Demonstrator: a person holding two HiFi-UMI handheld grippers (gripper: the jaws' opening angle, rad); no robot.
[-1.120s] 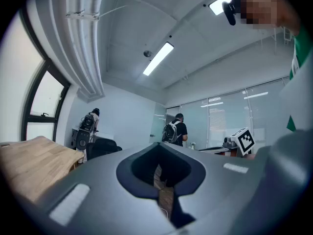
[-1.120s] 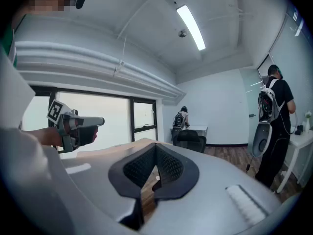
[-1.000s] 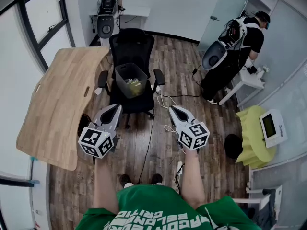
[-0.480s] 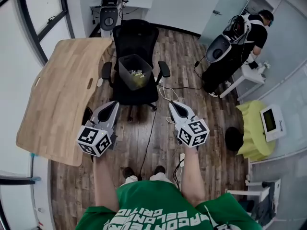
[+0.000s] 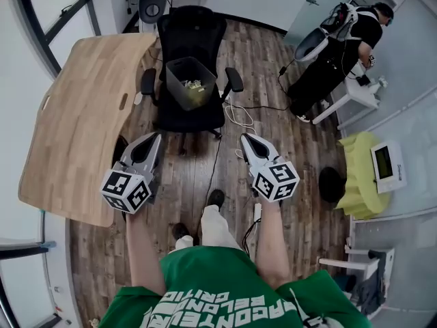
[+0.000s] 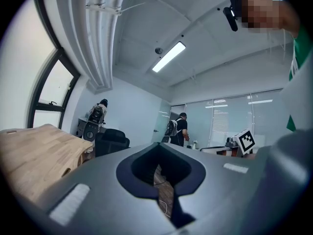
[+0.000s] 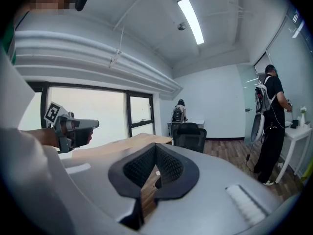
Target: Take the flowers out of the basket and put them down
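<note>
While the flowers (image 5: pixel 194 85) sit in the basket (image 5: pixel 175 89) on the black chair (image 5: pixel 186 119), the left gripper (image 5: pixel 155 137) and right gripper (image 5: pixel 245 137) hover well short of it, fingers together, holding nothing; the blooms show only as pale specks.

A wooden table (image 5: pixel 82 115) stands left of a black chair (image 5: pixel 194 29). Cables (image 5: pixel 235 118) lie on the plank floor (image 5: pixel 266 60). Far right, a person in black (image 5: pixel 334 60) bends over a white table (image 5: pixel 355 96).

White print runs across my green shirt (image 5: pixel 205 282), upside down in the head view and too distorted to read. No other text is legible.
</note>
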